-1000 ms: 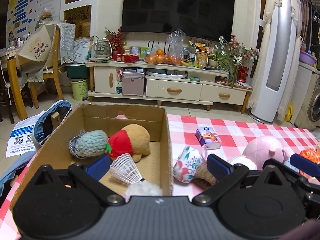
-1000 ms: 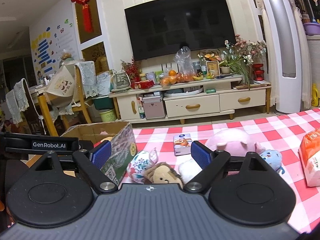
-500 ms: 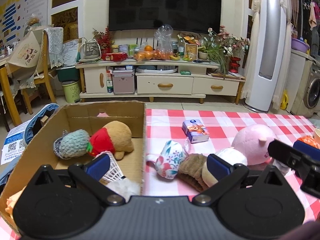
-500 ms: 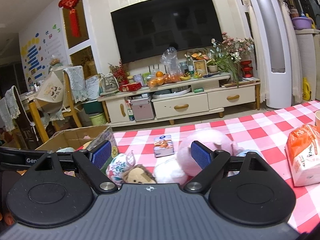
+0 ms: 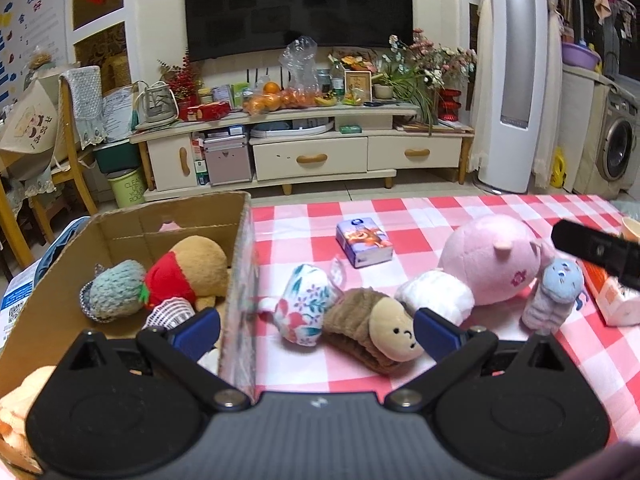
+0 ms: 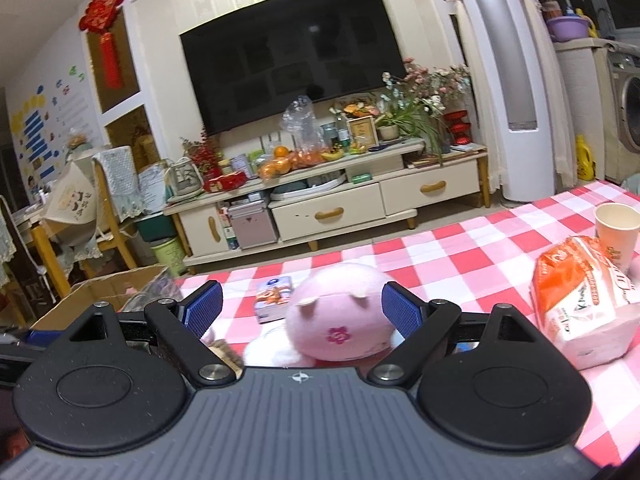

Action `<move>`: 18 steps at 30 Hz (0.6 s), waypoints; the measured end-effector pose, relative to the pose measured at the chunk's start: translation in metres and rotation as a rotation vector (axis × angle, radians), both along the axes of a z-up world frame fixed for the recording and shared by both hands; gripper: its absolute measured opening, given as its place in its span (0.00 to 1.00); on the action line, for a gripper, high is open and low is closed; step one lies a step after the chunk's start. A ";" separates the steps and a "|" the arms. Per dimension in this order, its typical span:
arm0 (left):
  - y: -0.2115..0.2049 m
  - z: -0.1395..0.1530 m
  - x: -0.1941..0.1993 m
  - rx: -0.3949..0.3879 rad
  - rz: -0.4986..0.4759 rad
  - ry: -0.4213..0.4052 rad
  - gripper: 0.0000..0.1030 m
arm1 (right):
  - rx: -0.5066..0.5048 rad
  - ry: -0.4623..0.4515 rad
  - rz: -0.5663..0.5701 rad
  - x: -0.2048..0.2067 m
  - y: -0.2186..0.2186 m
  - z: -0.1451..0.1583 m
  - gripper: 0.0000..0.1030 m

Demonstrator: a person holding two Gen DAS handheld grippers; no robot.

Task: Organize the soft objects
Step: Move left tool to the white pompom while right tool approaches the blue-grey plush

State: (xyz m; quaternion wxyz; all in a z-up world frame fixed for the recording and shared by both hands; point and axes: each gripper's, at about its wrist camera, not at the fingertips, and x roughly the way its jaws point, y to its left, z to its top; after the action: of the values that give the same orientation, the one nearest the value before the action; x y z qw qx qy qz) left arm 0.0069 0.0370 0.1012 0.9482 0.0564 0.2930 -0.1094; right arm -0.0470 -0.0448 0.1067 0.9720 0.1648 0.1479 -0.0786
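- Left wrist view: left gripper (image 5: 316,330) spread wide, grasping nothing; brown doll (image 5: 380,334) and floral toy (image 5: 306,304) lie between its fingers at lower centre, cardboard box (image 5: 240,248) at left.
- Right wrist view: right gripper (image 6: 301,311) released, straddling pink pig plush (image 6: 338,316) at frame centre.

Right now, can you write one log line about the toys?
left gripper: open, empty | right gripper: open, around pink pig plush | cardboard box: holds toys
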 end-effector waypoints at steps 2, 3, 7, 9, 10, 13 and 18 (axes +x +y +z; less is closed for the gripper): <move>-0.004 -0.002 -0.001 0.010 -0.007 0.004 0.99 | 0.008 0.003 -0.013 -0.001 -0.002 -0.002 1.00; -0.006 -0.003 -0.001 0.014 -0.010 0.005 0.99 | 0.011 0.004 -0.021 -0.001 -0.003 -0.002 1.00; -0.015 -0.007 0.000 0.030 -0.025 0.012 0.99 | 0.021 0.014 -0.050 -0.004 -0.005 -0.006 1.00; -0.020 -0.009 -0.001 0.034 -0.032 0.017 0.99 | 0.031 0.020 -0.067 -0.005 -0.008 -0.008 1.00; -0.023 -0.010 -0.002 0.036 -0.037 0.020 0.99 | 0.035 0.023 -0.076 -0.006 -0.008 -0.008 1.00; -0.030 -0.014 -0.001 0.050 -0.054 0.027 0.99 | 0.043 0.032 -0.106 -0.007 -0.013 -0.010 1.00; -0.041 -0.018 -0.002 0.068 -0.079 0.033 0.99 | 0.066 0.053 -0.149 -0.007 -0.024 -0.016 1.00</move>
State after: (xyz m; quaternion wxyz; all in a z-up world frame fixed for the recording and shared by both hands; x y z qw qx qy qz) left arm 0.0051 -0.0041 0.0835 0.9358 0.0981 0.3095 -0.1377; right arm -0.0541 -0.0684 0.0906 0.9533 0.2050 0.1635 -0.1501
